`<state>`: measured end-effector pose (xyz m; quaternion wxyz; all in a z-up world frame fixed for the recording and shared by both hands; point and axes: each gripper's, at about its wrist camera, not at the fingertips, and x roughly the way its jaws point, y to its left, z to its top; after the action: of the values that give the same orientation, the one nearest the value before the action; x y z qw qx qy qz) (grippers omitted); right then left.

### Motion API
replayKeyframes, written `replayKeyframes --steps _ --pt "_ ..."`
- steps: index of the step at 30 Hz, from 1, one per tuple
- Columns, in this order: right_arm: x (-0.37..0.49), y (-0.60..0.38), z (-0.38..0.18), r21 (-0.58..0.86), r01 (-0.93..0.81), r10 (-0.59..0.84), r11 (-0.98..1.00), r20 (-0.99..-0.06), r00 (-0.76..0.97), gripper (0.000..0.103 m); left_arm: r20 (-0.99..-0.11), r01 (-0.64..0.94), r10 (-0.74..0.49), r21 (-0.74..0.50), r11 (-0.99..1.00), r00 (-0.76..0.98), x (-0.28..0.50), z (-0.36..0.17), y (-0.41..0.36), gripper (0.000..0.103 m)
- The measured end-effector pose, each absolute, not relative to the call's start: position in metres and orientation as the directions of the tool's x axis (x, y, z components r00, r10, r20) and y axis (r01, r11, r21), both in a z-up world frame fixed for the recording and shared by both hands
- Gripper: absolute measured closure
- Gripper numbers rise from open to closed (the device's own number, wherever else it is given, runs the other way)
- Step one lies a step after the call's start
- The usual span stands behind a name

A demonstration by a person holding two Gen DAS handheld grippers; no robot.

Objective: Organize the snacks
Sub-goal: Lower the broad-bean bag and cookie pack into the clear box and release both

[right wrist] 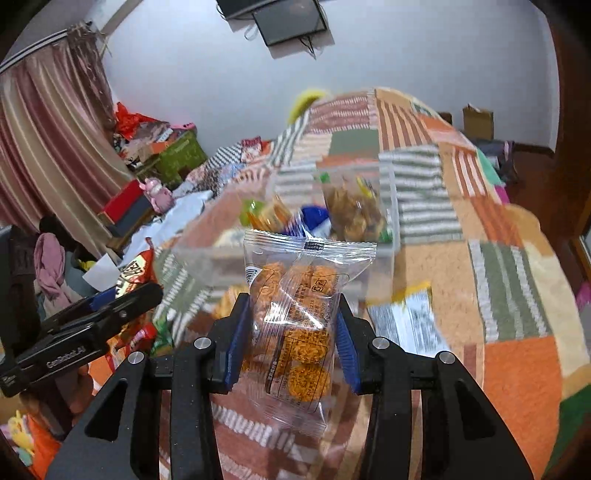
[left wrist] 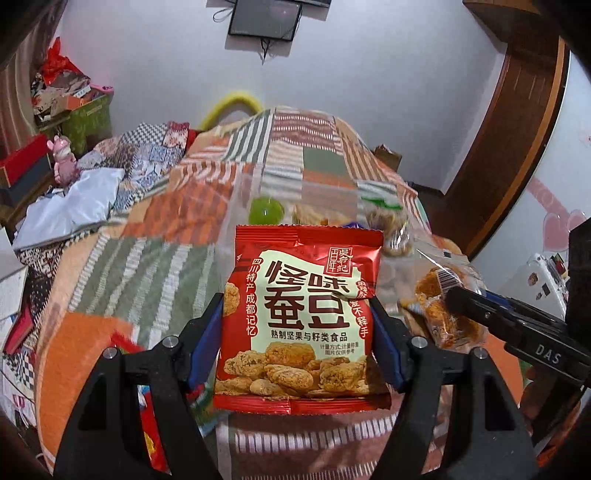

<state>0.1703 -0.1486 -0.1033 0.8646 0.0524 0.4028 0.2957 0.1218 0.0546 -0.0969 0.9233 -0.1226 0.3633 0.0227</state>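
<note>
The red snack bag (left wrist: 301, 317) looks light, puffy and crinkly, with crunchy bits inside, so hold its side edges softly. The left gripper (left wrist: 297, 343) pinches it above the bed (left wrist: 147, 229). At 3 o'clock, the right gripper (right wrist: 291, 339) pinches a slippery clear cookie pack (right wrist: 299, 317).

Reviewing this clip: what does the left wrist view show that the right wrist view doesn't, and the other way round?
Only the left wrist view shows the red snack pack's printed front, clamped in the left gripper.

Only the right wrist view shows the striped curtain and a white packet lying on the quilt.

Both show the clear packet of orange biscuits held by the right gripper, the clear bin of snacks ahead, the patchwork quilt and the wall screen.
</note>
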Motion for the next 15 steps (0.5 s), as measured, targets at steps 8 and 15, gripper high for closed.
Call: replayKeyframes --steps 8,15 --pt "0.199 -0.128 -0.092 0.311 -0.494 0.563 0.812 -0.642 0.521 0.063 -0.658 -0.128 -0.034 -0.196 0.972 0.752 0.155 -0.085 0.062 0.032" --pt "0.226 -0.110 -0.097 0.320 -0.497 0.569 0.806 -0.650 0.505 0.063 -0.668 -0.127 -0.031 -0.186 0.974 0.744 0.190 -0.090 0.066 0.032"
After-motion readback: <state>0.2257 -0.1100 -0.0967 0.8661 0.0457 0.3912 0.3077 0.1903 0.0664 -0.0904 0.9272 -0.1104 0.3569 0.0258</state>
